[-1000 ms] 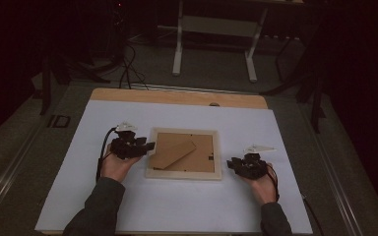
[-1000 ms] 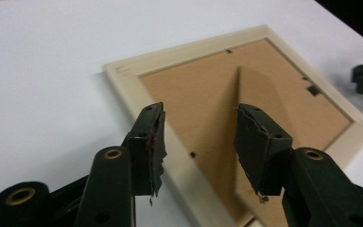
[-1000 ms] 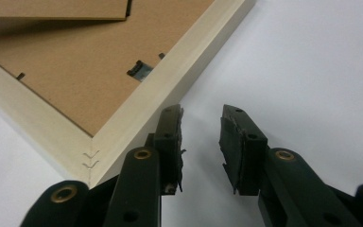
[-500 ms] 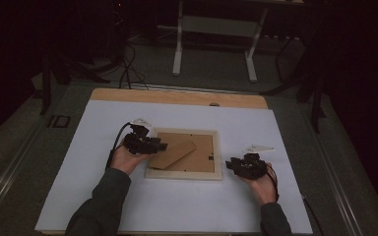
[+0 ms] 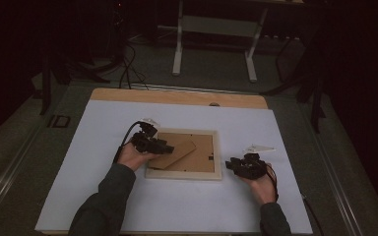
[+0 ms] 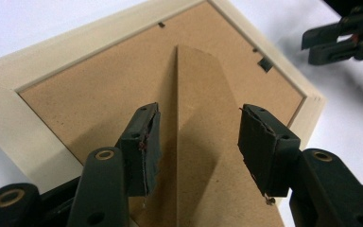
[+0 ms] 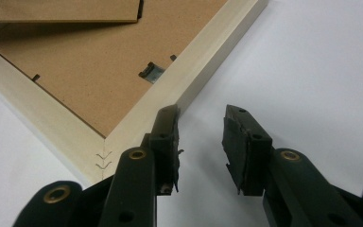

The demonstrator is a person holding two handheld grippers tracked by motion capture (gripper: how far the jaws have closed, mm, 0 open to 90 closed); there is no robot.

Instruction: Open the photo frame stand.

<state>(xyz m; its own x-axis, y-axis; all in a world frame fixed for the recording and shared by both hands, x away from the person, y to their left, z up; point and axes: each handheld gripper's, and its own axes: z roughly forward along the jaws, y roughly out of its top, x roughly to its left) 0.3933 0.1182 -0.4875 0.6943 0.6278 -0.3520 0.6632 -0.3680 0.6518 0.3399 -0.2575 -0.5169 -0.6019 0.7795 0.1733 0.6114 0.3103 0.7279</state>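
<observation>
While the picture frame (image 5: 183, 173) lies face down mid-table, my left gripper (image 6: 196, 135), its jaws just widened, straddles the easel stand (image 6: 203, 118) ungripped; my right gripper (image 7: 201, 127) waits open beside the frame's corner; next, closing squarely.

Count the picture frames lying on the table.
1. A picture frame lies face down mid-table, between the left tool over its stand and the right tool beside its right edge.
</observation>
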